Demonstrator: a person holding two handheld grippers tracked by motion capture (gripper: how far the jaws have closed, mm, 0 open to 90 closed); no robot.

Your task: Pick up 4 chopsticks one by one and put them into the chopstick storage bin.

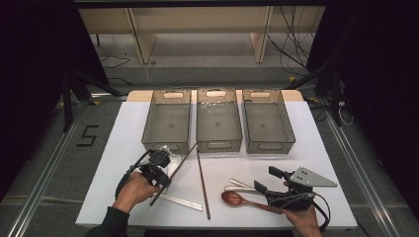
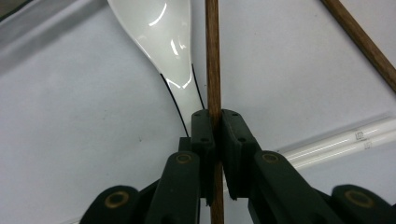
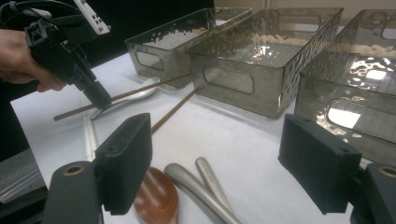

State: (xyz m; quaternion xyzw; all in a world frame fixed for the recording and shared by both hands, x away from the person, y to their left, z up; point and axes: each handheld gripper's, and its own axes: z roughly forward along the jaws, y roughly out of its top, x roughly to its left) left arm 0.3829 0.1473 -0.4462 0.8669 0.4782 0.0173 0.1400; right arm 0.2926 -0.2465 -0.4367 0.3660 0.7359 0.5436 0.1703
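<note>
On the tabletop's (image 1: 123, 148) left side, the left gripper (image 2: 217, 135) has its jaws clamped on a thin brown wooden chopstick (image 2: 213, 60), lying over a white spoon (image 2: 159, 32). This looks like the pick-up step; next, likely lift it level toward a bin (image 1: 166, 123). The right gripper's (image 3: 217, 158) jaws stand apart, holding nothing.

Tool (image 2: 218, 140) tight on brown chopstick (image 2: 213, 60)
</note>
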